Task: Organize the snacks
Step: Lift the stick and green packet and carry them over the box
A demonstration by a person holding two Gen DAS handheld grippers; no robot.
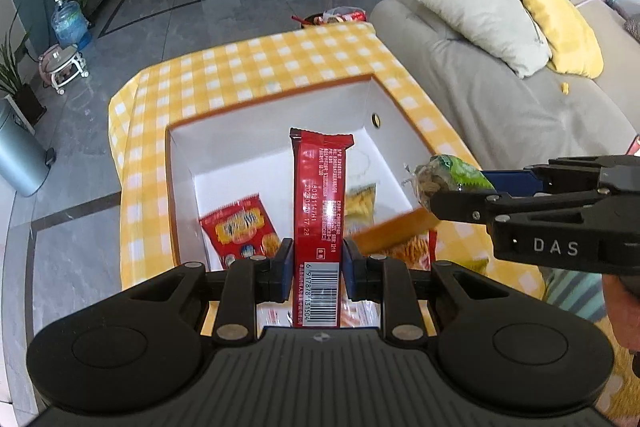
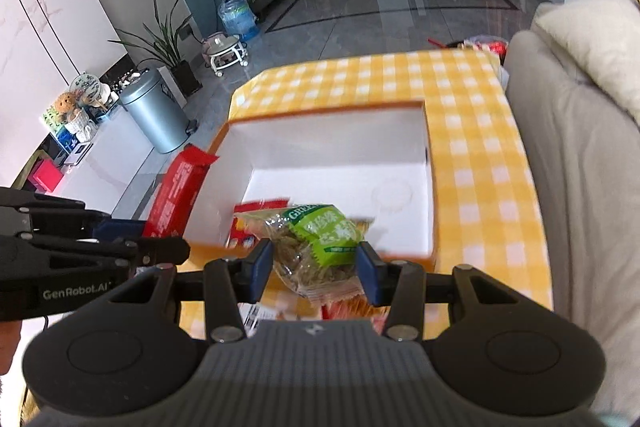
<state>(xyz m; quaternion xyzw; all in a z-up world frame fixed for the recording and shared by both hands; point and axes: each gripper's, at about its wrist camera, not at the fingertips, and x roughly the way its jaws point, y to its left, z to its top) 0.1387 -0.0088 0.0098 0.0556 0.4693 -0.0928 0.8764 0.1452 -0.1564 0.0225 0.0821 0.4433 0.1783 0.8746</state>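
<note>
My left tool [image 1: 318, 259] pinches a long red snack packet [image 1: 320, 203] upright above the white, orange-rimmed cardboard box [image 1: 276, 131] on the yellow-checked bench [image 1: 256, 67]; at right, my right tool [image 1: 436, 203] grips a green-labelled clear pouch [image 1: 448, 177].

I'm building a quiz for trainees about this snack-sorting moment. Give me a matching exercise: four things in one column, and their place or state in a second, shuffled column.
Things:
1. long red packet
2. green-labelled packet
3. red and yellow snack bag
4. grey cushion

Places or states:
A. lying on the floor of the white box
B. clamped in the right gripper
C. resting on the sofa
D. clamped in the left gripper

Pairs: 1-D, 2-B, 3-A, 4-C
</note>
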